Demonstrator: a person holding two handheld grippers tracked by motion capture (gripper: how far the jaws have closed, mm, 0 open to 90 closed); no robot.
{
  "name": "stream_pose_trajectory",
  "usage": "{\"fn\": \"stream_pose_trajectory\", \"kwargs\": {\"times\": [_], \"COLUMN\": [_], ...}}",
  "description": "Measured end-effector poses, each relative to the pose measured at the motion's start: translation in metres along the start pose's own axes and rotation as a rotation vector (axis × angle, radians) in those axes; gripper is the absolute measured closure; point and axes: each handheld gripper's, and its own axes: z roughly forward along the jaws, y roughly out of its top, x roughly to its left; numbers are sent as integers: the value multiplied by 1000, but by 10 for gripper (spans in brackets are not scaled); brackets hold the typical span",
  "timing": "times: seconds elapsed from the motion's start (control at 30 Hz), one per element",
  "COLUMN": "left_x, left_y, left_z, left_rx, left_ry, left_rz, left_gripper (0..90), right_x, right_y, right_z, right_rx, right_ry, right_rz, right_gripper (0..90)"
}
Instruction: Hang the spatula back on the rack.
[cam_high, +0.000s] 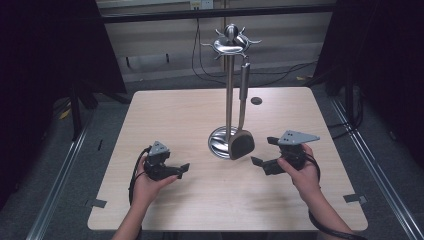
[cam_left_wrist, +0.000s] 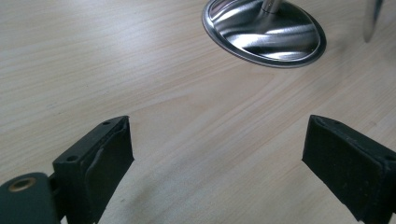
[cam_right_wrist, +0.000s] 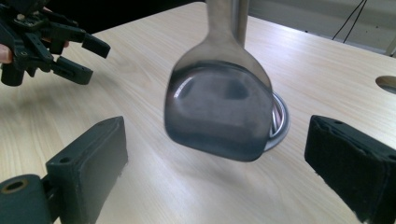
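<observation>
High view: dark flat-bladed metal spatula (cam_high: 241, 144) hangs from the steel utensil stand (cam_high: 229, 90); right gripper (cam_high: 263, 153), beside it, gapes empty. A nudge could swing it off.

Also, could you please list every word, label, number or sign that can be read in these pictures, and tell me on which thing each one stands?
There are none: no readable text on the table, the utensil stand, the hanging spatula or either gripper.
One small pale plate on the far wall may carry marks, but it is too small and blurred to read.
</observation>
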Motion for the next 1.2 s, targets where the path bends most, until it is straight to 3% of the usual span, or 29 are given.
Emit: {"fn": "stream_pose_trajectory", "kwargs": {"times": [1.03, 1.2], "left_x": [-2, -2], "left_y": [-2, -3], "left_z": [3, 5], "left_rx": [5, 11], "left_ry": [-2, -1], "left_rz": [0, 9], "left_gripper": [82, 82], "right_x": [-20, -24], "right_y": [-41, -47], "right_z": [-16, -16], "right_rx": [58, 69], "right_ry": [-22, -42], "right_rz": [56, 70], "right_gripper": [53, 49]}}
